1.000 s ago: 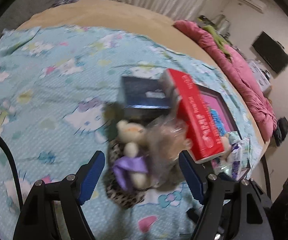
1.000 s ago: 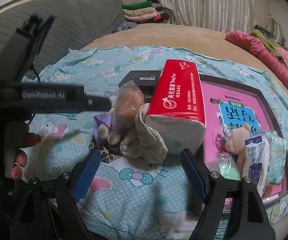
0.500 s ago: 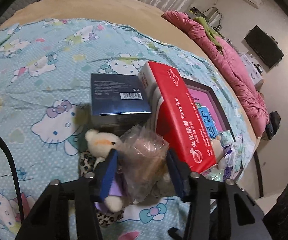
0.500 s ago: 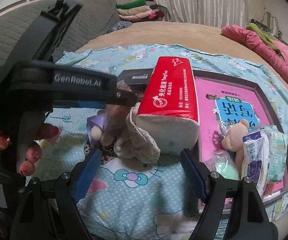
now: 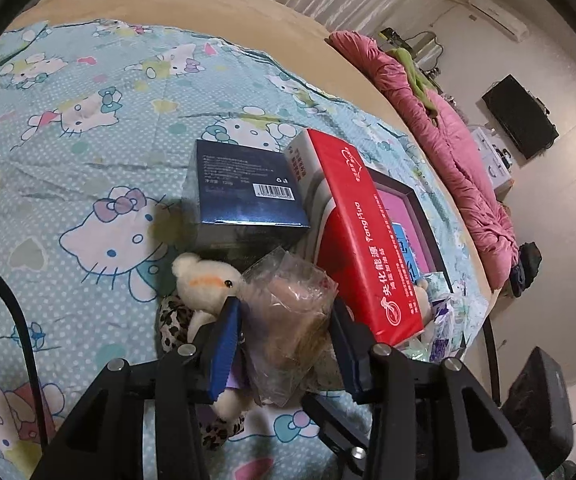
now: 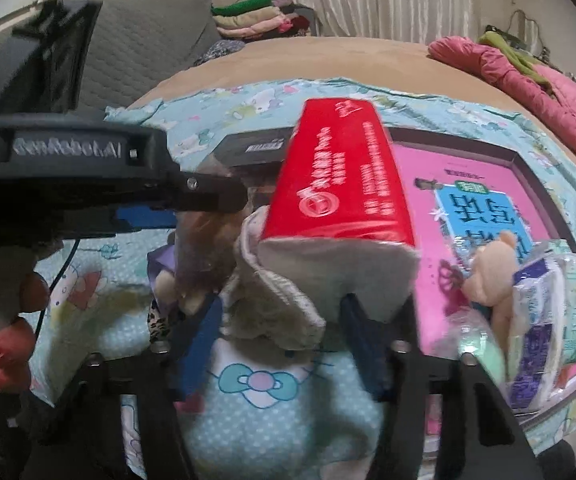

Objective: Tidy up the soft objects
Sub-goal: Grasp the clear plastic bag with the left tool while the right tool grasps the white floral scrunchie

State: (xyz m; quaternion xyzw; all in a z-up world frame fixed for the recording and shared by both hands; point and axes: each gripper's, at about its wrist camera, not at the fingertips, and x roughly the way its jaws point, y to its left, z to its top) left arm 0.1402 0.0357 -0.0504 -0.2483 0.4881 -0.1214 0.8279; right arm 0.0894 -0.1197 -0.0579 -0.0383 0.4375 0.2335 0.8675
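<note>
The left gripper (image 5: 284,344) points steeply down at the pile on the patterned bedsheet (image 5: 88,152), and its jaws are closing around a crinkled clear plastic bag (image 5: 288,312) holding something tan. The bag stands directly between the two blue pads and rises ahead of them; its long axis runs roughly along the gripper's pointing line, so the jaws close across its short dimension. Both pads appear to touch the film, though whether they compress the contents cannot be determined. Just to the left of the left pad, partly behind it, lies a white plush toy (image 5: 208,280) with a purple garment; a leopard-print piece (image 5: 172,320) lies beneath it. Just to the right of the right pad lies the red tissue pack (image 5: 360,240), tilted up against a dark blue box (image 5: 244,188) farther ahead. The right gripper (image 6: 280,320) approaches the same pile from the other side; its jaws are also closing, with a pale lace-edged cloth (image 6: 276,304) between them. The cloth droops toward this gripper from under the near end of the tissue pack. The view is blurred, so pad contact with the cloth cannot be confirmed. To the right of the right gripper sits a dark tray (image 6: 520,160) with a pink book, a small tan bear (image 6: 492,276) and wrapped packets. Judgement: each gripper is nearest its own target, and the bag must lift clear without dragging the plush beside it.
</note>
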